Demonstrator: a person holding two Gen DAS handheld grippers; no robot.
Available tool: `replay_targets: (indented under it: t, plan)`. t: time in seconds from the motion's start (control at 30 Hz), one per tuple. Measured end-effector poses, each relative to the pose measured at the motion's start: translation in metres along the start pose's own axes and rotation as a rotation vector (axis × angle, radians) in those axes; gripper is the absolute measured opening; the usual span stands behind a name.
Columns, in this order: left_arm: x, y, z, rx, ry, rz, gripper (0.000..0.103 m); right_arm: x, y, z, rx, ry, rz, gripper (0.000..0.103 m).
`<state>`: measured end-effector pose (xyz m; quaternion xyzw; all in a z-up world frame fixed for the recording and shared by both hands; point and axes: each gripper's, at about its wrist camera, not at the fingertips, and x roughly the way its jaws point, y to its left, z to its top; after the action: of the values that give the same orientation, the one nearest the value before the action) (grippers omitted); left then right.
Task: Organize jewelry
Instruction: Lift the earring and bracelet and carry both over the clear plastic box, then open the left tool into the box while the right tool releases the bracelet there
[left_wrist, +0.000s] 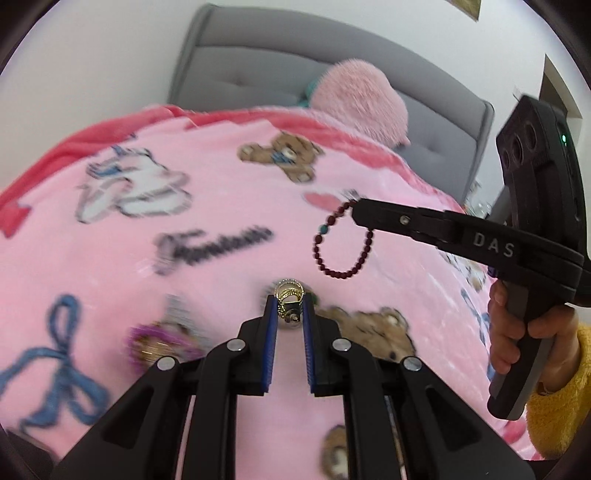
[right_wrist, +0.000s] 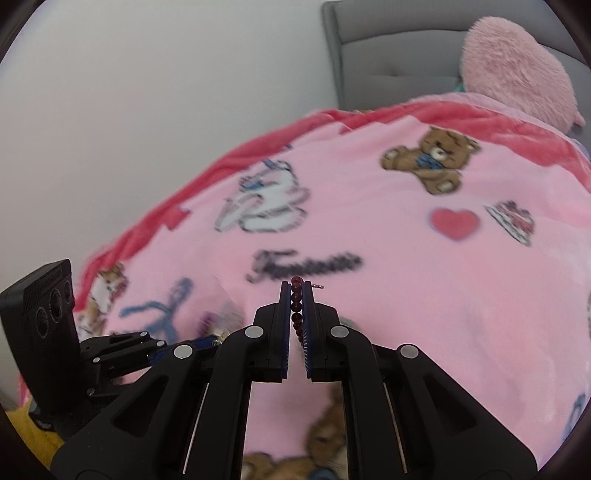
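The left gripper (left_wrist: 290, 306) was nearly closed, its blue pads pinching a small gold ring (left_wrist: 289, 291) held above the pink blanket (left_wrist: 221, 206). To its right, the right gripper (left_wrist: 356, 211) was clamped fully shut on a dark red bead bracelet (left_wrist: 343, 240), which dangled in a loop over the blanket. Blurred purple jewelry (left_wrist: 162, 339) lay near left on the bed. The ring, gripped only at the pad tips, could slip and vanish into the plush fabric; the swinging bracelet could snag.
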<state>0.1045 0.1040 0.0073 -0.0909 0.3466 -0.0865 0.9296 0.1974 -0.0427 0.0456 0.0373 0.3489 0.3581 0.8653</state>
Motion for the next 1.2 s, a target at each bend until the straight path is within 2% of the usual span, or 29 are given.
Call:
replay_targets:
  t: [0.1, 0.17, 0.37, 0.47, 0.8, 1.2]
  plan:
    - [-0.015, 0.020, 0.006, -0.007, -0.028, 0.074, 0.013, 0.006, 0.017, 0.007, -0.014, -0.001, 0.047, 0.006]
    - [-0.021, 0.034, 0.007, -0.027, -0.040, 0.096, 0.013, 0.011, 0.028, 0.009, -0.020, -0.001, 0.072, 0.006]
    - [-0.024, 0.067, 0.007, -0.097, -0.044, 0.126, 0.013, 0.027, 0.058, 0.008, -0.051, 0.008, 0.146, 0.006]
    - [-0.016, 0.078, 0.002, -0.116, -0.009, 0.122, 0.013, 0.039, 0.068, 0.003, -0.063, 0.043, 0.167, 0.006]
    - [0.000, 0.097, -0.013, -0.147, 0.049, 0.146, 0.013, 0.069, 0.088, -0.018, -0.108, 0.131, 0.168, 0.006]
    - [0.000, 0.102, -0.014, -0.157, 0.032, 0.143, 0.014, 0.081, 0.079, -0.033, -0.099, 0.186, 0.142, 0.008]
